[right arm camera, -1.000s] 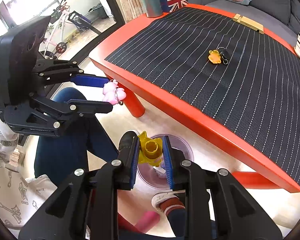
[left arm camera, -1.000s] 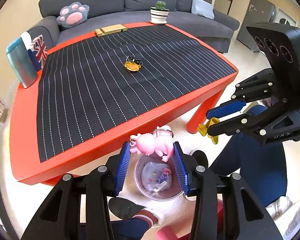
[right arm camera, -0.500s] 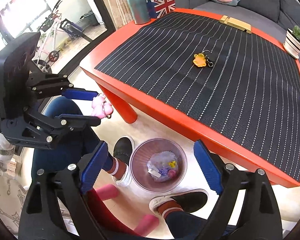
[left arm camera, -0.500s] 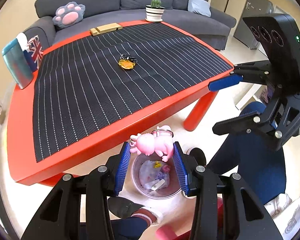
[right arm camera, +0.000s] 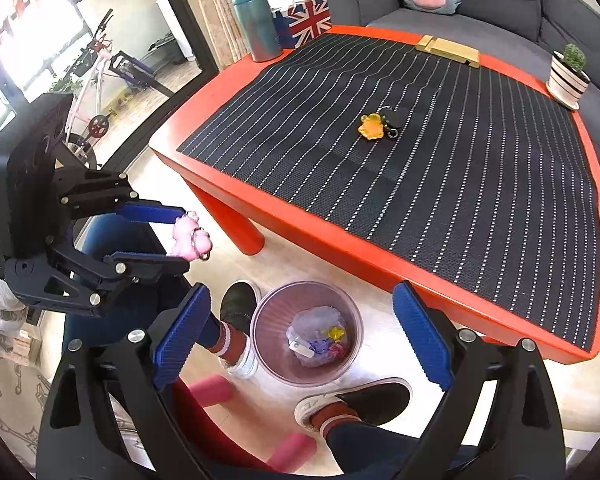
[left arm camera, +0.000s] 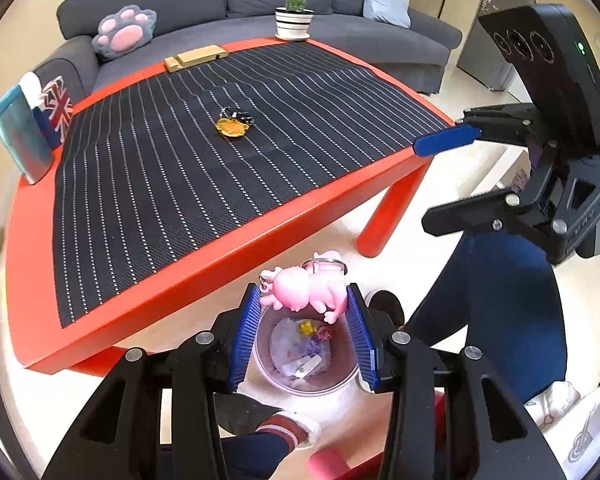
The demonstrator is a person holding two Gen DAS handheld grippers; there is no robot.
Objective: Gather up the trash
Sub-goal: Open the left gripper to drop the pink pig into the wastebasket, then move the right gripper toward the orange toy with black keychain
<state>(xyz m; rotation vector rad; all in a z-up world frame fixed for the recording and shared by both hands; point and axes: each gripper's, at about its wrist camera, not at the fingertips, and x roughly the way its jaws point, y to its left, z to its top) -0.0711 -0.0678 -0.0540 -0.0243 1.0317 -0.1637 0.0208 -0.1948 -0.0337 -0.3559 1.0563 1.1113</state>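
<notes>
Left gripper point(left arm camera: 305, 322) pinching pink toy point(left arm camera: 306, 287); right gripper point(right arm camera: 300, 334) spread — empty

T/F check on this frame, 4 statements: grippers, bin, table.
1. The left gripper is shut on the pink pig keychain. True.
2. The right gripper holds a yellow toy. False: its jaws have just opened, nothing between them.
3. The trash bin stands on the floor beside the red table. True.
4. The orange keychain lies in the bin. False: it lies on the striped mat.
</notes>
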